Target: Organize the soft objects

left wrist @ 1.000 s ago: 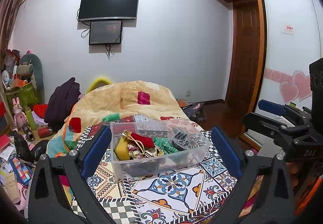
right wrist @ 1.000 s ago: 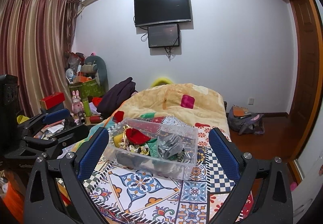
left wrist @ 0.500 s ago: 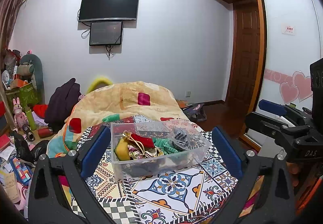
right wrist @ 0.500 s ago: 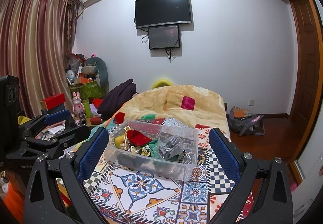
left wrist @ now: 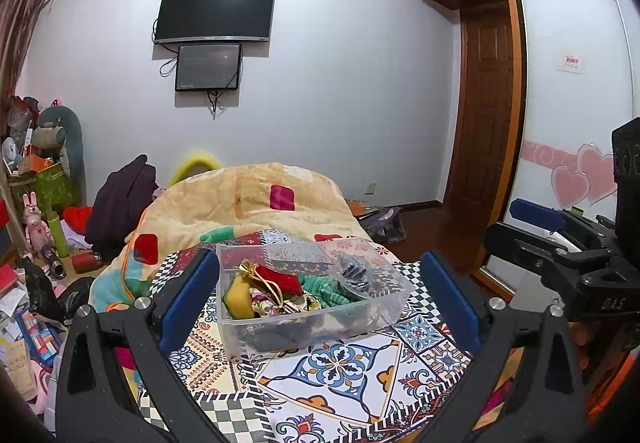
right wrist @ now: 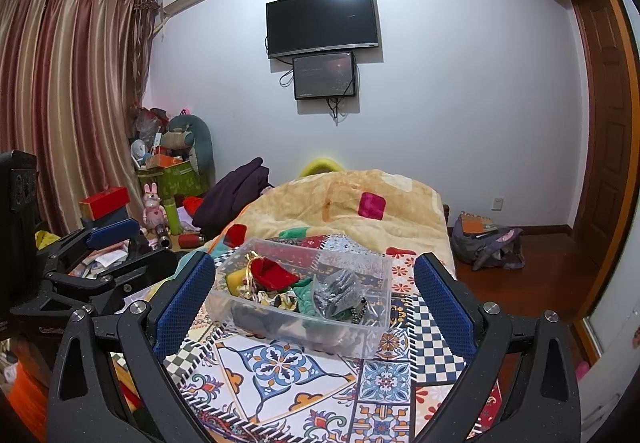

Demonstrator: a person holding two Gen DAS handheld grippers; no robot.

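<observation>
Nothing has shifted noticeably: both the left gripper (left wrist: 316,291) and right gripper (right wrist: 314,293) hover spread wide, empty, with the clear bin (left wrist: 320,321) of soft items just ahead between their fingers; descend squarely onto one piece, avoiding the rim

Left tongs (left wrist: 320,299) and right tongs (right wrist: 314,295) side by side, jaws wide apart.

Home bedroom: quilted bed (right wrist: 360,211), wall television (right wrist: 322,21), curtains (right wrist: 60,103)

Both grippers, left gripper (left wrist: 320,299) and right gripper (right wrist: 310,299), are matte black speckled plastic frames with triangular cut-outs, silver screw heads at the pivots, and blue textured pads (right wrist: 184,301) lining the fingers.
</observation>
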